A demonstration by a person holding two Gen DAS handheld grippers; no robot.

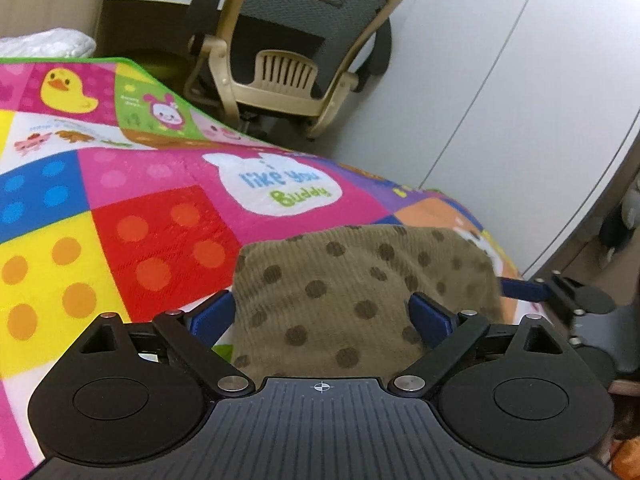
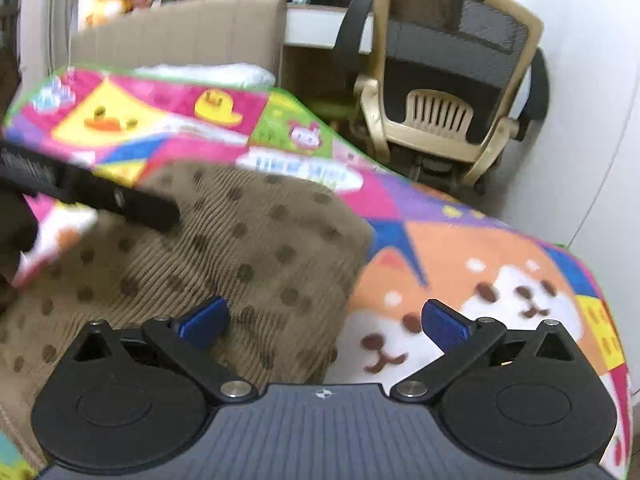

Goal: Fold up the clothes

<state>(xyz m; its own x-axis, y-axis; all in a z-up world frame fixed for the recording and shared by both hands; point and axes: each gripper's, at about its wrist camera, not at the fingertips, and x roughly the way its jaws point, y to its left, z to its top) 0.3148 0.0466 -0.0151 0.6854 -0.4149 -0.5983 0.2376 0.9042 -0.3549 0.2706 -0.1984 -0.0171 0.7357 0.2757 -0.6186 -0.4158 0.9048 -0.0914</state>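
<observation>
A brown corduroy garment with dark dots (image 1: 360, 280) lies on the colourful play mat (image 1: 160, 216). My left gripper (image 1: 320, 314) hovers open over its near part, and the cloth spreads below and between the blue fingers (image 1: 212, 314). In the right wrist view the garment (image 2: 248, 248) fills the left middle. My right gripper (image 2: 324, 322) is open and straddles its right edge, one finger over cloth, the other over the dog picture (image 2: 500, 292). The right gripper (image 1: 560, 292) also shows at the garment's right side. A black part of the left gripper (image 2: 100, 196) crosses the garment's far left.
The mat covers a bed and drops off at its far and right edges. A beige office chair (image 2: 452, 92) stands beyond the bed by a white wall (image 1: 500, 80). A white pillow (image 2: 216, 72) lies at the headboard, with plush toys (image 2: 108, 0) on a shelf behind.
</observation>
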